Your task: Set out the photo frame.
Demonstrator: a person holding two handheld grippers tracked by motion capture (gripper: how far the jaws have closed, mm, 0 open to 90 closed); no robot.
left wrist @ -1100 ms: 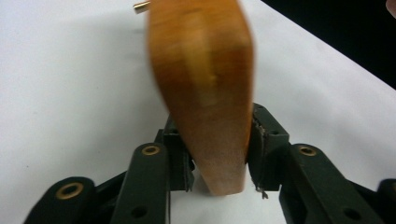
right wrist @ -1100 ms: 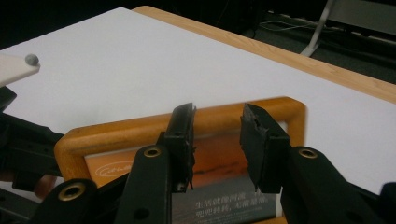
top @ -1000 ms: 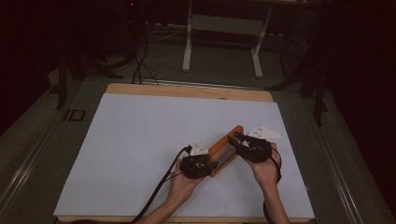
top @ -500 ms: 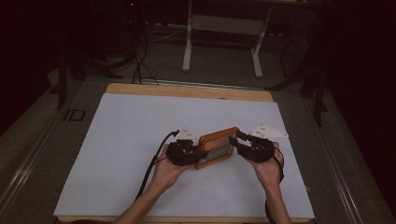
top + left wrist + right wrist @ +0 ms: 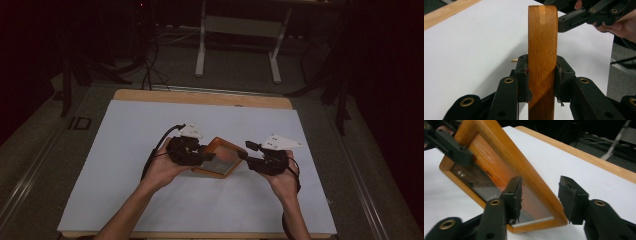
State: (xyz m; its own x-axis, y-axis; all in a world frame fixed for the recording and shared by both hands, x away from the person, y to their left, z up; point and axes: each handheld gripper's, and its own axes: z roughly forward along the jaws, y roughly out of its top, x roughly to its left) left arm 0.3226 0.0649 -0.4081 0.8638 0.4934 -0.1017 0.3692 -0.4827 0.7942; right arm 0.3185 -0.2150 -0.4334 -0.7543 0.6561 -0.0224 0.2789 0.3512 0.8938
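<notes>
The worktop [image 5: 125, 165], covered by a white sheet with a bare wooden strip along its far edge, carries everything. Slightly toward five o'clock from its centre, a wooden picture frame [image 5: 220, 158] hangs in the air between the two hands, lifted off the sheet and tilted. In the high view it reads as a diamond, with its long axis running from about seven o'clock, near the left hand, toward one o'clock. In the right gripper view its glazed face, with an orange insert, looks toward that gripper.

The left gripper [image 5: 206, 156], at nine o'clock of the frame, is clenched on the frame's wooden rail; in the left gripper view both pads press flat on either side of the rail.

The right gripper [image 5: 243, 156], at three o'clock, has just been opening: its jaws straddle the frame's near corner, and the right pad stands clear of the wood.
</notes>
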